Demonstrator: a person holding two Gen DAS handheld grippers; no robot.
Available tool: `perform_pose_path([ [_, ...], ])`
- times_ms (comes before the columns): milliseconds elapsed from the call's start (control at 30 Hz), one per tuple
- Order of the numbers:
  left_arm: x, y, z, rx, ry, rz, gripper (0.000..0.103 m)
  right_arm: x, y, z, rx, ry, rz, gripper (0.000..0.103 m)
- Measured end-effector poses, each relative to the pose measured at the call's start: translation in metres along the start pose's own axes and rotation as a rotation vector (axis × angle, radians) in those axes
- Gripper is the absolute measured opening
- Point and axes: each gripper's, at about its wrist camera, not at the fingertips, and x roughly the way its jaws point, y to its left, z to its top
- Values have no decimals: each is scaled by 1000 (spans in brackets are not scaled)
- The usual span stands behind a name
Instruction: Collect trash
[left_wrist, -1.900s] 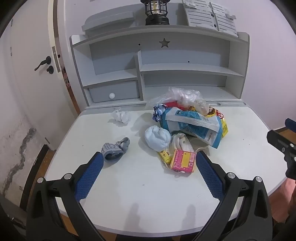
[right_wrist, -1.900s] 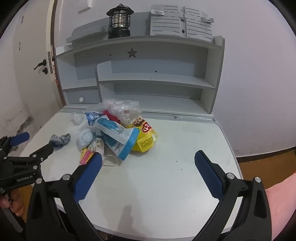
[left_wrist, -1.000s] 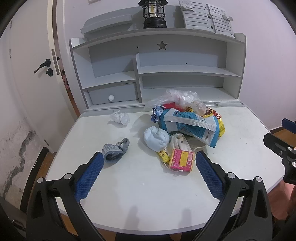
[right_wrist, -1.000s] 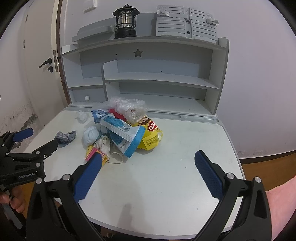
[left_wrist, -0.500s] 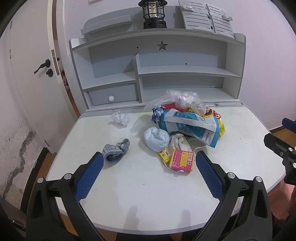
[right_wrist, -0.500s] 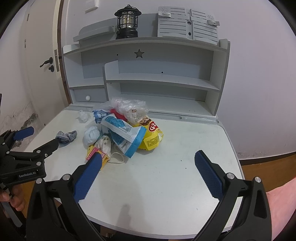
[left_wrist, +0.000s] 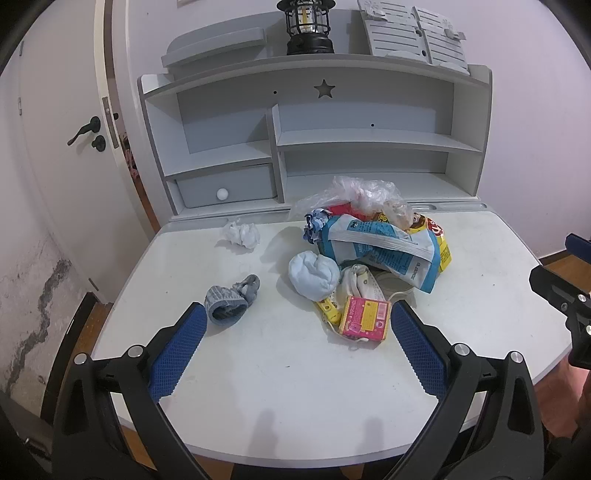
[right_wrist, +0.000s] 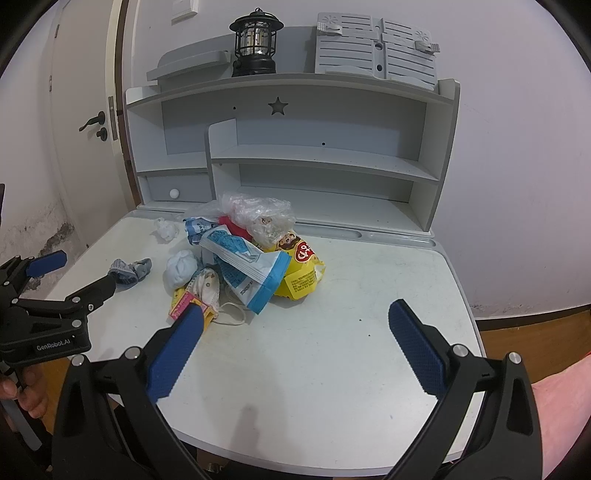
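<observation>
A pile of trash lies on the white desk (left_wrist: 280, 398): a blue-white snack bag (left_wrist: 380, 247), a yellow snack bag (right_wrist: 301, 267), a clear plastic bag (left_wrist: 365, 197), a pink box (left_wrist: 365, 318), a pale blue wad (left_wrist: 314, 275) and a white mask (right_wrist: 207, 286). A grey sock (left_wrist: 231, 301) and a crumpled white tissue (left_wrist: 242, 234) lie apart to the left. My left gripper (left_wrist: 295, 332) is open and empty, in front of the pile. My right gripper (right_wrist: 295, 328) is open and empty over bare desk to the pile's right.
A grey hutch (left_wrist: 314, 147) with shelves and a small drawer stands at the desk's back, a black lantern (left_wrist: 306, 26) on top. A door (left_wrist: 66, 147) is at the left. Wooden floor (right_wrist: 535, 325) lies beyond the desk's right edge.
Both grippers have drifted slightly over two seconds, so the view sits a little lower and farther back. Nothing on the desk has moved; both grippers stay open.
</observation>
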Motion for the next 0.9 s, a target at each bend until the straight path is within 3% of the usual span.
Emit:
perform_pose_path([
  [900,2,1,-1,1,4,1,97,0,-2,1,-6,5,-2,97],
])
